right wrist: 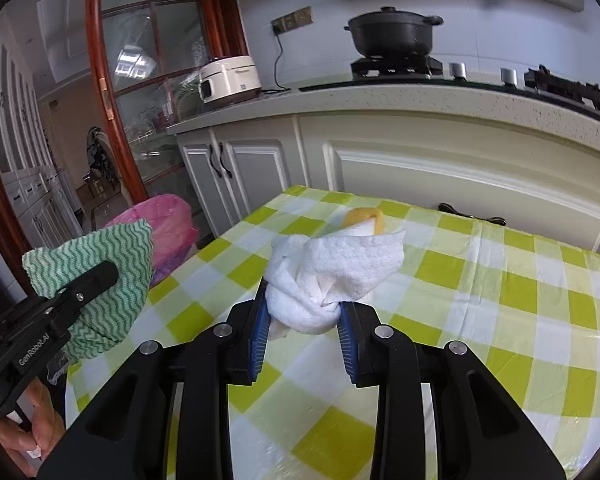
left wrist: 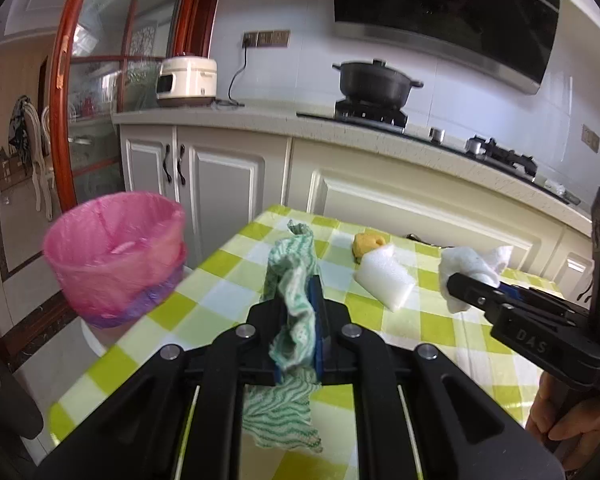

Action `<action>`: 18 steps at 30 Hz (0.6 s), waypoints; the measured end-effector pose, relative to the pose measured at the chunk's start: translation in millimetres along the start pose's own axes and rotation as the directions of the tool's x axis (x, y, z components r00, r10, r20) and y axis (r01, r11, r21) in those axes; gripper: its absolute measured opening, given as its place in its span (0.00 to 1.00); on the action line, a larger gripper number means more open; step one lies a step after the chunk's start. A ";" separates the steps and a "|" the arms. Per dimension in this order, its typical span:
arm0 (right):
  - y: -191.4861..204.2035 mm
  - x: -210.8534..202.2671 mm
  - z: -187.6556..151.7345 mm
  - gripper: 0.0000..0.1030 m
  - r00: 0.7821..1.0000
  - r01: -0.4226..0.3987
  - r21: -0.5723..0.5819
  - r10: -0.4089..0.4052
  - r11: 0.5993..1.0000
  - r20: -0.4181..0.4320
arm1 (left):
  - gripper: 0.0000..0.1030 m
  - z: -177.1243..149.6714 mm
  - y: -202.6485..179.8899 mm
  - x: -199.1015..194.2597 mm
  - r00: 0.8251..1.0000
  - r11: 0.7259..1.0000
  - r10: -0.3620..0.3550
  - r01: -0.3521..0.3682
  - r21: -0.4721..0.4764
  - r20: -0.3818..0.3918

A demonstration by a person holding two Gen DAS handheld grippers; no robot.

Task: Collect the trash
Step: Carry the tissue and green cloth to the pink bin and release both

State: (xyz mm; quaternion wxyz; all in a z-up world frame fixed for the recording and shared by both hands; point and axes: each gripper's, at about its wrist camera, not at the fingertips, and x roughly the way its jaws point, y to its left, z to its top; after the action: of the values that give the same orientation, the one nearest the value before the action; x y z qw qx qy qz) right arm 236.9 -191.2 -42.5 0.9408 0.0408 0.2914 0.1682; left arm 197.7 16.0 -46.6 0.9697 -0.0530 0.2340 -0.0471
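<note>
My left gripper (left wrist: 298,294) is shut on a green-and-white wavy cloth (left wrist: 294,256), held above the checked table (left wrist: 204,304); the cloth's tail hangs below the jaws. My right gripper (right wrist: 304,308) is shut on a crumpled white paper towel (right wrist: 336,264), also lifted off the table. Each gripper shows in the other's view: the right gripper (left wrist: 466,286) with the towel (left wrist: 468,260) at right, the left gripper (right wrist: 94,280) with the cloth (right wrist: 104,276) at left. A pink-lined bin (left wrist: 116,260) stands off the table's left edge. A white foam block (left wrist: 384,278) and a yellow sponge (left wrist: 366,242) lie on the table.
Behind the table (right wrist: 500,280) runs a cabinet counter (left wrist: 260,120) with a rice cooker (left wrist: 186,80) and a black pot (left wrist: 374,80) on the stove. A dark object (right wrist: 472,214) lies at the table's far edge. The bin (right wrist: 168,224) sits low beside a wood-framed glass door (left wrist: 100,80).
</note>
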 end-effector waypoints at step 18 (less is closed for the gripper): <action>99.8 -54.5 5.7 0.30 0.994 -0.085 -0.155 0.095 0.984 0.060 | 0.10 -2.7 45.2 -106.7 0.990 0.999 0.051 -0.049 -0.019 0.134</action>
State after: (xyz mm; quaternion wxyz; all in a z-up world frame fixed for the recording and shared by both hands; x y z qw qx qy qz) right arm 168.7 -115.9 8.8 0.9418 -0.0122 0.2441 0.2308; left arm 105.0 73.0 -6.7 0.9836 -0.0578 0.1698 -0.0173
